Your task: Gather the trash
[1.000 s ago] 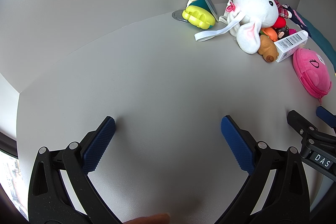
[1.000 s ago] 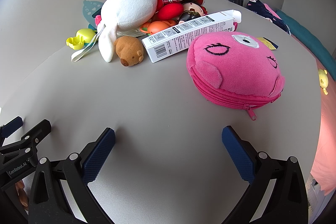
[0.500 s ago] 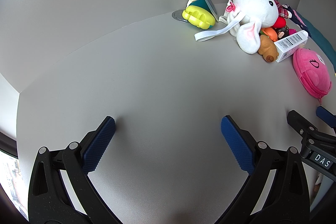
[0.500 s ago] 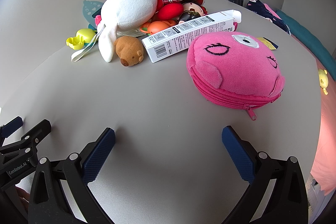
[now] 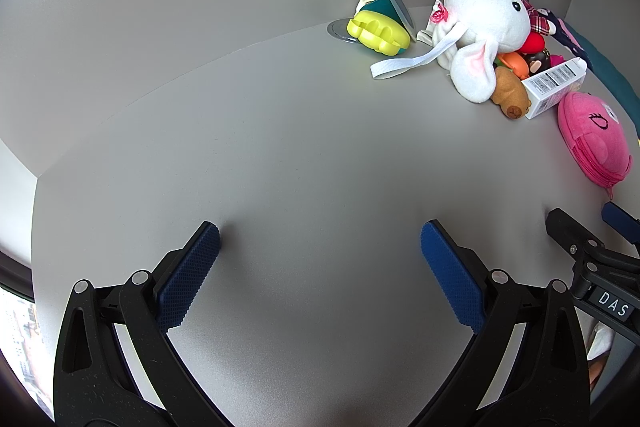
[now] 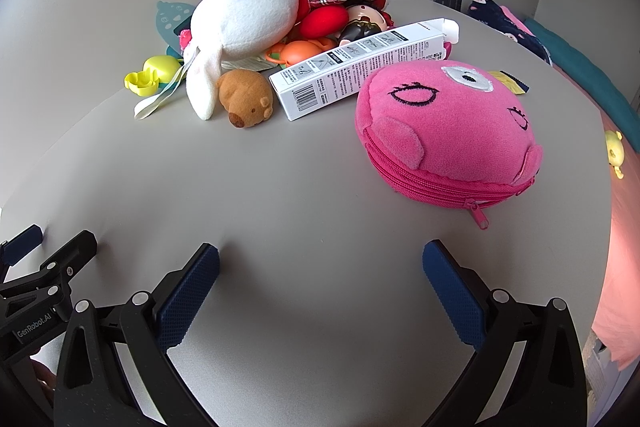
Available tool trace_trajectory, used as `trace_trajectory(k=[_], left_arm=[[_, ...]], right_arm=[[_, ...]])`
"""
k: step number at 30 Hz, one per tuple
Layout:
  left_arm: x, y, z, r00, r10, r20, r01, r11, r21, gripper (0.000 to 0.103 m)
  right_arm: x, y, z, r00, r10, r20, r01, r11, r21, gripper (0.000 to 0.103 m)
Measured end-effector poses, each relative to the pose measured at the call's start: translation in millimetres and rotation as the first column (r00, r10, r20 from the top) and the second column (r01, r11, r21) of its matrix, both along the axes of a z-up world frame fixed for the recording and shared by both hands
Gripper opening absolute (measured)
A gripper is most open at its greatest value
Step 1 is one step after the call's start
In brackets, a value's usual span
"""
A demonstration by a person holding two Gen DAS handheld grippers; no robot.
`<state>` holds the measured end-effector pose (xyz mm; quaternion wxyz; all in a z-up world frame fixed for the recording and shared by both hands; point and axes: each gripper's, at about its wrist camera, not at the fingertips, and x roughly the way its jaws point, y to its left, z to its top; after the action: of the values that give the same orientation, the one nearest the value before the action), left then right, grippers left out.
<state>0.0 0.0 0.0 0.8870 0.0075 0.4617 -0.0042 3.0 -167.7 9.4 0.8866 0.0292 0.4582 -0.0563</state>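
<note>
A long white printed carton with an open end flap lies on the grey table, leaning among toys; the left wrist view shows the carton at far right. My right gripper is open and empty, low over the table, well short of the carton. My left gripper is open too, over bare table, far from the pile. Each gripper shows at the other view's edge: the right gripper and the left gripper.
A pink zip pouch sits just ahead-right of the right gripper. A white plush rabbit, brown plush, yellow toy, orange and red toys and a plaid doll pile up behind. A small yellow wrapper lies behind the pouch.
A fingertip at the bottom edge of the left wrist view one second ago is gone. Both grippers and all objects stay where they were.
</note>
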Motion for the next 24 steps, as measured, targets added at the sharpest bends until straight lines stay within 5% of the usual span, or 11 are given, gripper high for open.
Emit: trace_trajectory(k=[13,24], left_arm=[[-0.2,0.3,0.2,1.000,0.013,0.001,-0.013,1.000,0.000,0.097],[-4.3,-37.3,32.0,0.993,-0.116,0.034,0.117,0.992,-0.039,0.097]], right_arm=[[-0.1,1.0,0.3,1.000,0.004,-0.001,-0.004,1.000,-0.004,0.101],[-24.1,-26.4,23.4,0.980,0.193,0.042,-0.195,0.979,0.051,0.101]])
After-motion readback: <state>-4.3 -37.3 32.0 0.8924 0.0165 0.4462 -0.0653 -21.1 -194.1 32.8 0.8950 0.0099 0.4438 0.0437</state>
